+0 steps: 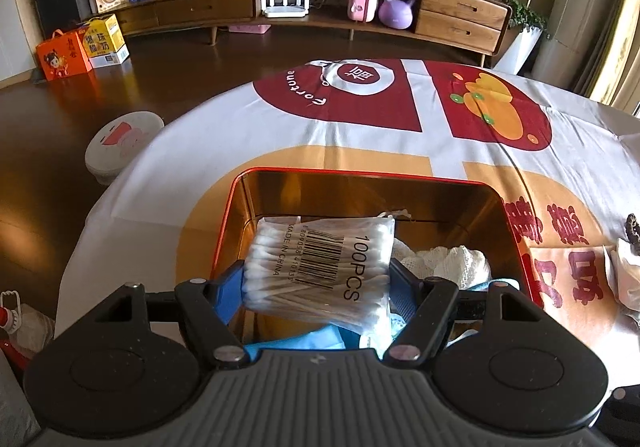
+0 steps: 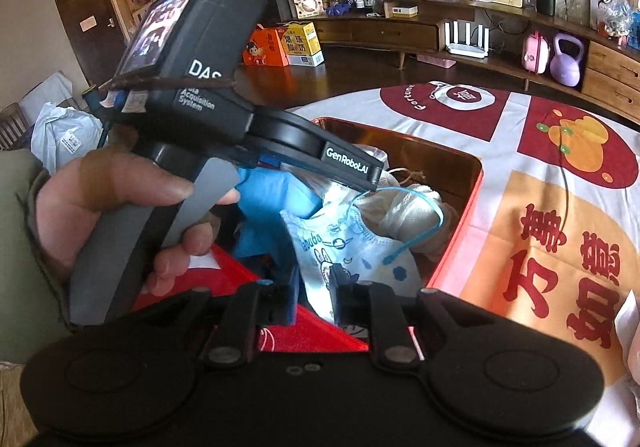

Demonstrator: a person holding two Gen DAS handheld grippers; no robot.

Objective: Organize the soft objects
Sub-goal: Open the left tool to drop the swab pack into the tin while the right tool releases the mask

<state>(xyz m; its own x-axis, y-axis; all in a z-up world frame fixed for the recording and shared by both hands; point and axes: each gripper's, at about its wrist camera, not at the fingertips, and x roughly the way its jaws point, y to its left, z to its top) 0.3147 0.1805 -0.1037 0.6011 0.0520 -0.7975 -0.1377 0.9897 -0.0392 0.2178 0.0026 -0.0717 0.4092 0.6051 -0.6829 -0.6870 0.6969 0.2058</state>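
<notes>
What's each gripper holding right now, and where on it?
The left gripper clamps the cotton swab pack across its sides. The right gripper straddles the printed face mask's edge; grip unclear.

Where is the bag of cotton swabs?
In the left wrist view, the bag of cotton swabs sits between the left hand-held gripper's blue fingers, over the red tin, beside white cloth.

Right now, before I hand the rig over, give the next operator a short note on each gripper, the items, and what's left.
Left gripper: shut on the cotton swab pack, held over the red tin.
Right gripper: jaws slightly apart around the child's face mask at the tin's near edge; grip unclear.
Done: white cloth and blue fabric already in the tin.
Left: release swabs and mask inside; white items remain on the tablecloth.
</notes>
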